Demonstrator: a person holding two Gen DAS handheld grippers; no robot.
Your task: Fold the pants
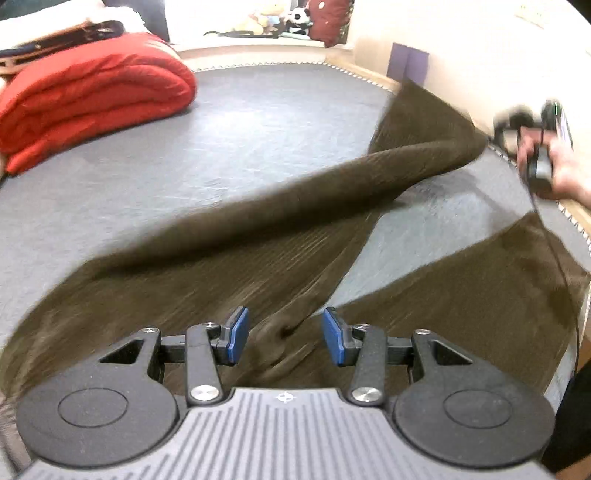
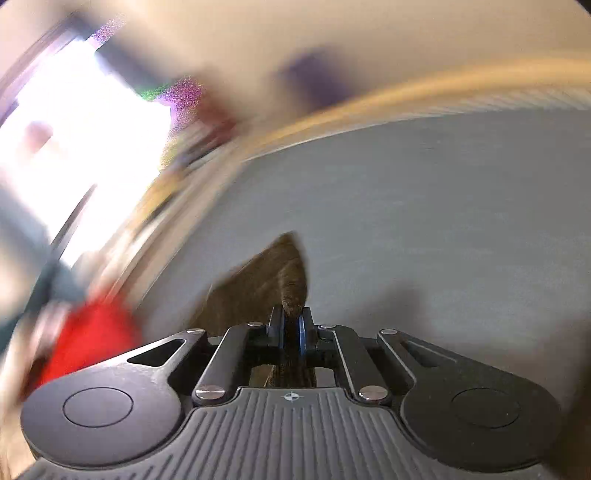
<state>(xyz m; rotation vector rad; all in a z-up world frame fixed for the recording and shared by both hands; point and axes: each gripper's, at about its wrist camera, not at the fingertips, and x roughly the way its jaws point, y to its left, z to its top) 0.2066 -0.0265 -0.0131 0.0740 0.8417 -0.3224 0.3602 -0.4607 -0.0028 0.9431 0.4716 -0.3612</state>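
Left wrist view: the brown pants [image 1: 236, 258] lie spread on a grey mat [image 1: 258, 122], the waist end nearest the camera and the two legs running away toward the mat's right edge. One leg lies flat along the near right edge. The other is lifted at its far end and twisted into a raised ridge, its long axis running diagonally from the near left toward the far right corner. There the right gripper [image 1: 532, 147], gripped by a bare hand [image 1: 554, 173], holds it up near the mat's right edge. The left gripper [image 1: 283, 334] hovers over the crotch area with its blue pads [image 1: 236, 332] spread apart and nothing between them.

In the right wrist view, which is heavily blurred, the right gripper's pads are pressed together on a fold of the brown fabric, which sticks up past the fingertips [image 2: 273, 325] and also hangs below them.

A folded red quilt [image 1: 92, 99] sits at the mat's far left corner, well apart from the pants. Beyond the far edge are soft toys [image 1: 280, 20] on a ledge and a purple patch [image 1: 408, 66] on the wall. A thin black cable [image 1: 565, 280] crosses the near leg. No writing can be read.
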